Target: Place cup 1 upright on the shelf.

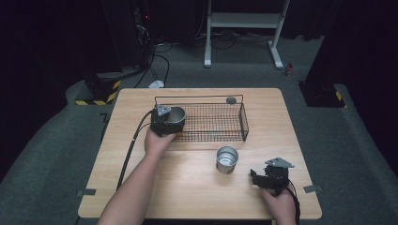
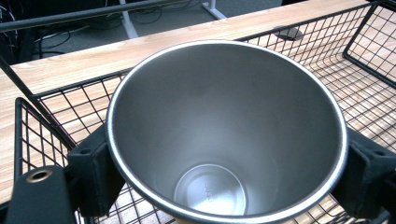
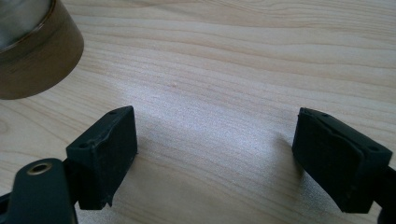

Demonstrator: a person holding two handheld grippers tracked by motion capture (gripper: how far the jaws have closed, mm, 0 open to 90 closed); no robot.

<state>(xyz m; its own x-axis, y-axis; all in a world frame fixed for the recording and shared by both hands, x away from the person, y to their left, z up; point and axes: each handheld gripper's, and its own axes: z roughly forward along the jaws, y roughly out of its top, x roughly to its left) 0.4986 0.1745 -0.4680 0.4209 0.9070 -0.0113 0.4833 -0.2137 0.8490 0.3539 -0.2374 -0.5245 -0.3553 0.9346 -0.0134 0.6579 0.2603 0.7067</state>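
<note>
Where the high view looks down on the table (image 1: 197, 187):
Writing: none legible on either cup.
Held cup (image 1: 175, 116): steel, upright, at the left end of the wire basket (image 1: 206, 123), between the jaws of the left gripper (image 1: 170, 123).
Second cup (image 1: 227, 159): steel, stands on the bare table in front of the basket, apart from both grippers.
Right gripper (image 1: 257, 178): near the table's front right, just right of the second cup, not touching it.

Left gripper view:
Writing: faint embossed marks on the held cup's (image 2: 224, 135) inner bottom, too small to read.
Jaws: one pad presses each side of the cup below its rim, clamped on it.
Basket (image 2: 364, 51): mesh lies around and under the cup.

Right gripper view:
Jaws: spread wide, nothing between them but bare table (image 3: 224, 70).
Second cup (image 3: 32, 51): its base shows at upper left, clear of the jaws.
</note>
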